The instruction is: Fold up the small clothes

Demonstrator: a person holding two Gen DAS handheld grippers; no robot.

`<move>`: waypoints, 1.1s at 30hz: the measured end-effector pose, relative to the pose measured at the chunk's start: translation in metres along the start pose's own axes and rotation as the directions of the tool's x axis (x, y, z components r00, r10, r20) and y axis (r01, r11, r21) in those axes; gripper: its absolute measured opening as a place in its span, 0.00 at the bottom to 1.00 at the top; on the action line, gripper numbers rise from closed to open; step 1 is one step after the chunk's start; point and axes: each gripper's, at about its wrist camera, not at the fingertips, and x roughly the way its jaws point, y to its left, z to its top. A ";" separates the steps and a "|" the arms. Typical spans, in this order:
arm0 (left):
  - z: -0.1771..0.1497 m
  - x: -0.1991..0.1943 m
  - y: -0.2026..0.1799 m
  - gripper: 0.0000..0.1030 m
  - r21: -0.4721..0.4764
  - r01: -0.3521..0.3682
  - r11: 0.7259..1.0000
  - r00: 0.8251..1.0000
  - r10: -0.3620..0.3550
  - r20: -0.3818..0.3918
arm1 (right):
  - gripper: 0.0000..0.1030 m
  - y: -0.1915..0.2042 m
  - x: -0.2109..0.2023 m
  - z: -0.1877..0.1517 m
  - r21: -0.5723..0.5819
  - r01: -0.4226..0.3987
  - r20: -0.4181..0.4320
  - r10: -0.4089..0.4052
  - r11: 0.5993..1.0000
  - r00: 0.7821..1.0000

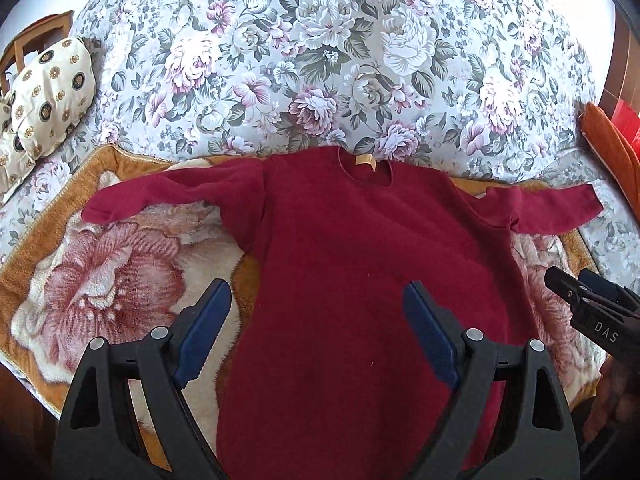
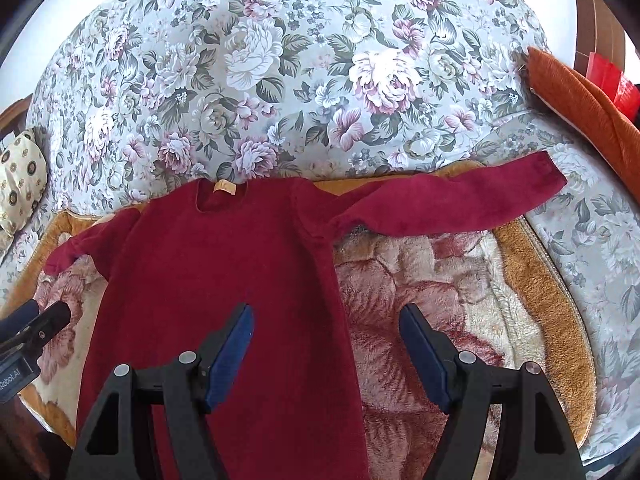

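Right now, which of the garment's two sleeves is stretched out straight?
The right sleeve, reaching toward the orange cushion. It lies flat and fully extended, while the left sleeve on the dark red top is bent and rumpled near the patterned pillow.

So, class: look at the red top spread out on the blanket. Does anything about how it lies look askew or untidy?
Mostly flat, but the red top is uneven at the sleeves. The left sleeve is bunched and wrinkled near the shoulder, angling downwards, while the right sleeve stretches out straighter, its cuff past the blanket onto the floral bedspread.
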 end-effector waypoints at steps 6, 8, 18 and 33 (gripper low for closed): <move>0.000 0.010 -0.002 0.85 -0.012 -0.018 1.000 1.000 0.018 -0.003 | 0.71 0.006 0.007 0.002 0.000 -0.012 0.000 0.012 1.000 1.000; 0.000 0.013 -0.001 0.85 -0.018 -0.017 1.000 1.000 0.017 -0.010 | 0.71 0.010 0.010 0.002 -0.003 -0.023 -0.009 0.023 1.000 1.000; 0.001 0.019 -0.002 0.85 -0.016 -0.021 1.000 1.000 0.021 -0.018 | 0.72 0.024 0.020 0.004 -0.022 -0.028 -0.016 0.027 0.999 0.999; 0.004 0.027 -0.002 0.85 -0.031 -0.010 0.999 0.999 0.009 -0.033 | 0.71 0.027 0.032 0.009 -0.022 -0.025 -0.036 0.025 0.999 0.999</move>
